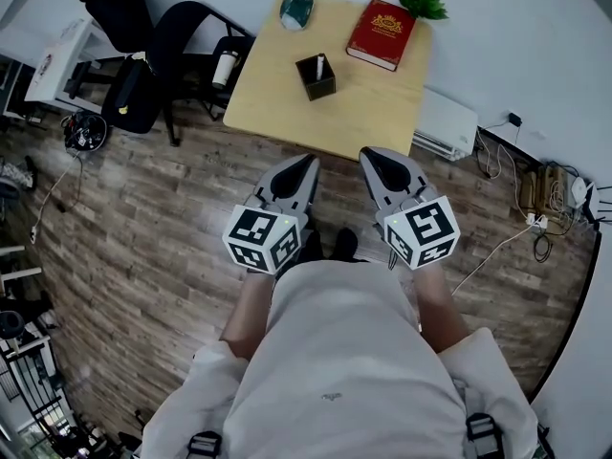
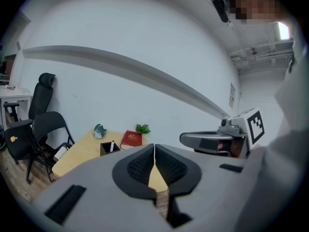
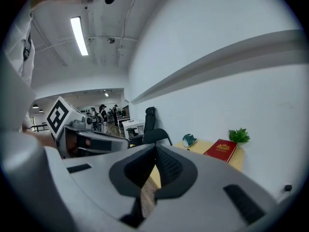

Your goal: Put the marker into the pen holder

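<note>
Gripping nothing, left tool [image 1: 309, 163] and right tool [image 1: 368, 155] have jaws pressed together.

A light wooden tabletop [image 1: 277, 103], square-cornered, stands against a white wall. Four things rest on it. A black, square pen holder [image 1: 314, 82] stands upright near the middle, well apart from the rest. A red book [image 1: 382, 34] with a gold emblem on its cover lies flat towards the far right side. Just beyond the book, at the far right corner, sits a small green plant [image 1: 424, 6]. At the far edge, left of the book, lies a small teal and white object [image 1: 296, 10]; what it is cannot be told.
</note>
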Demonstrator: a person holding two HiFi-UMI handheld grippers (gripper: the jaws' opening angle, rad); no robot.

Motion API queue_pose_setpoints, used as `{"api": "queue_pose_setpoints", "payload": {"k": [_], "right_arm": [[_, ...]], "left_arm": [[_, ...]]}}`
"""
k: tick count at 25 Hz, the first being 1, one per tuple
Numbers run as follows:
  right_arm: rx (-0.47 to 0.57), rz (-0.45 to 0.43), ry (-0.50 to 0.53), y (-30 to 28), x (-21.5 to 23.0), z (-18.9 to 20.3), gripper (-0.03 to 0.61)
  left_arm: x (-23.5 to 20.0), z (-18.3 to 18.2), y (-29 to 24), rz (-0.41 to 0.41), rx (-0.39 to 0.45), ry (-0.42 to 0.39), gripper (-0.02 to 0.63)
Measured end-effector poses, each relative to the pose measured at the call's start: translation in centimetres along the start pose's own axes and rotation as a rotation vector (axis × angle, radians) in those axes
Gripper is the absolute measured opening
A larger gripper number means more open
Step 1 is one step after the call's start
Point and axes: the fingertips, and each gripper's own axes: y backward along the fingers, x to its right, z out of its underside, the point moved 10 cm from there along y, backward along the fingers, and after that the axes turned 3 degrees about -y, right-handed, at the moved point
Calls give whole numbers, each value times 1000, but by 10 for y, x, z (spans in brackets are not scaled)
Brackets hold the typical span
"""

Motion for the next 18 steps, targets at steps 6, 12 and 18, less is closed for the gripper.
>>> {"api": "queue_pose_setpoints", "payload": {"k": [6,12,18], "right_arm": [[7,-9,1,14,-1,6,0],[10,-25,10,24,-7,10,0],[7,-30,5,26,-6,9,0]], "left_arm": [[14,6,6,-12,5,-4,11],[24,11,13,-18,10,-6,11],[29,11,13,-16,6,-6,11]]}}
